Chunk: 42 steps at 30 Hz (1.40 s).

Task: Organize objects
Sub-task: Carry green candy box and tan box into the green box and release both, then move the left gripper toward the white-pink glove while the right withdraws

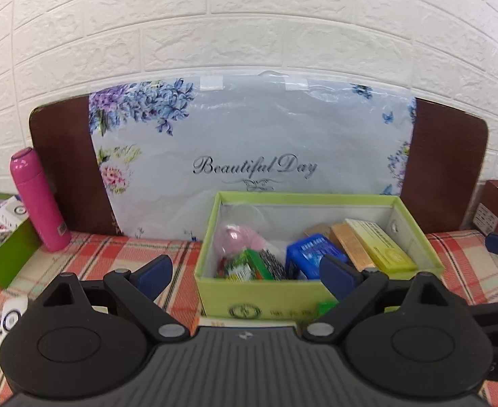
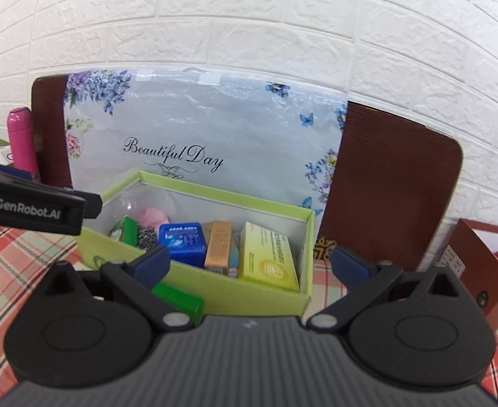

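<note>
A light green open box (image 1: 316, 296) (image 2: 265, 291) stands on the plaid cloth. Inside lie a yellow carton (image 1: 381, 246) (image 2: 269, 257), an orange carton (image 1: 350, 244) (image 2: 218, 244), a blue box (image 1: 311, 254) (image 2: 182, 240), a metal scourer (image 1: 272, 263), a green packet (image 1: 245, 266) and a pink item (image 1: 235, 237). A small green block (image 2: 177, 296) lies against the box's front wall. My left gripper (image 1: 245, 273) hovers open just in front of the box, nothing between its fingers. My right gripper (image 2: 250, 263) is open and empty at the box's right front corner.
A floral "Beautiful Day" bag (image 1: 249, 135) leans on a brown board (image 1: 449, 162) against the white brick wall. At the left stand a pink bottle (image 1: 38, 200) and another green box (image 1: 8, 257) with packets. A red-brown box (image 2: 479, 257) sits at the right.
</note>
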{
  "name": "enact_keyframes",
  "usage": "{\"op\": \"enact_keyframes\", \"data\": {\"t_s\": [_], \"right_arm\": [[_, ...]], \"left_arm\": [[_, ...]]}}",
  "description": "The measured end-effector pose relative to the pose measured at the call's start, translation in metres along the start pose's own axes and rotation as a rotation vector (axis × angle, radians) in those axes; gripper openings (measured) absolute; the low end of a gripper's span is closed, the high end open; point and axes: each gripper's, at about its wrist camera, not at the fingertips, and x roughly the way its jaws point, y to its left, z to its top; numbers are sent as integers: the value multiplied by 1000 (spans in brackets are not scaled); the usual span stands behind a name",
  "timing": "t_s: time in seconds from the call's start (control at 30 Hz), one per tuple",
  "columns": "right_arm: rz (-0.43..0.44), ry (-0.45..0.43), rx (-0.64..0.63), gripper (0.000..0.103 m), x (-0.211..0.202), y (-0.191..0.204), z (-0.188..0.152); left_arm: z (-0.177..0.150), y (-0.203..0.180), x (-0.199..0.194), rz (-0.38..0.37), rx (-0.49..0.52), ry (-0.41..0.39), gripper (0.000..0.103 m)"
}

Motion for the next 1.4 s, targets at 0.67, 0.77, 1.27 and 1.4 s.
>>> {"op": "enact_keyframes", "data": {"t_s": [0.67,0.77,1.27,1.4], "right_arm": [[-21,48,111,103,-135,-50,-114],[-26,83,134,103,-138,-53,-132],[-67,152,184,103,-141,-74,-165],[-67,163,181,103,-140,-77,-167]], "left_arm": [[-101,-52,-68,-136,-61,143,97],[-111,-65,-67,-158,-53,172,97],[-112,-138,-17,-264,-39,291,97],[-109,-151,15,-240,-45,341,95]]}}
